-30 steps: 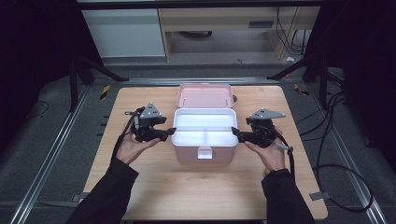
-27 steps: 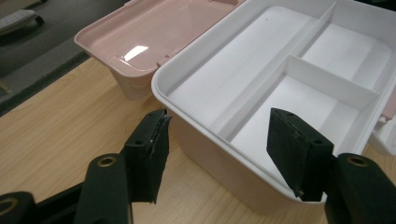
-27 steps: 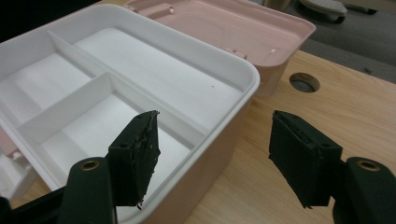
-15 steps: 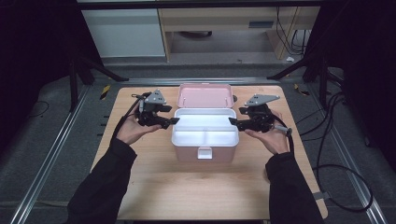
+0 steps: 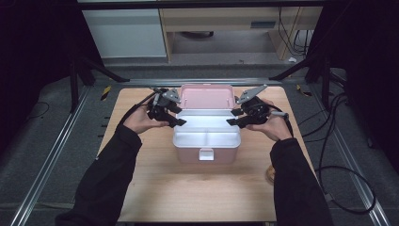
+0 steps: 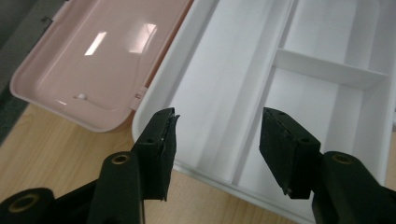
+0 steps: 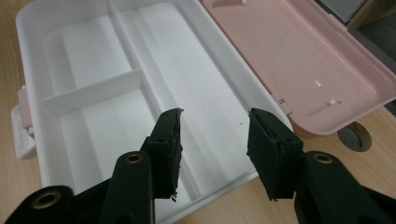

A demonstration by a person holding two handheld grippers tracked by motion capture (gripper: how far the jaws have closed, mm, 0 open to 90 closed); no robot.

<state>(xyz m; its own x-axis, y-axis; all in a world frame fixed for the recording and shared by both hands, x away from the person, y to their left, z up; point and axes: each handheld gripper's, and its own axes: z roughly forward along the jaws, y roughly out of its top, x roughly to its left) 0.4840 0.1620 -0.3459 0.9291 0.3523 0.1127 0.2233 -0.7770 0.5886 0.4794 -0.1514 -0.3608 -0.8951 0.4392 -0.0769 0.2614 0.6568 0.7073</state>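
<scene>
In the middle of the high view sits the pink box [image 5: 206,153] on the wooden table [image 5: 188,188], with its white tray [image 5: 207,134] on top and its pink lid [image 5: 207,97] folded back toward the top of the frame. The left gripper [image 5: 181,122] hovers at the tray's upper left corner, and the right gripper [image 5: 231,122] at its upper right corner, both pointing inward over the tray's ends.

Both grippers' jaws have just been closing, the right more than the left, yet each pair stands apart with nothing between the pads: released, gripping nothing.

In the left gripper view, the left gripper [image 6: 217,135] has its 2 black jaws rising from the bottom edge, and the white tray [image 6: 243,93] lies beneath and beyond them, filling the centre and right; the pink lid [image 6: 107,51] takes the upper left. In the right gripper view, the right gripper [image 7: 214,133] looks down on the white tray [image 7: 140,93] at centre and left, with the pink lid [image 7: 299,56] at the upper right.

The gripper views show the tray's dividers: 1 long compartment beside the lid and 2 smaller ones across a partition. The high view shows the box's front latch [image 5: 205,154] and both of the person's sleeves rising from the bottom edge.
</scene>
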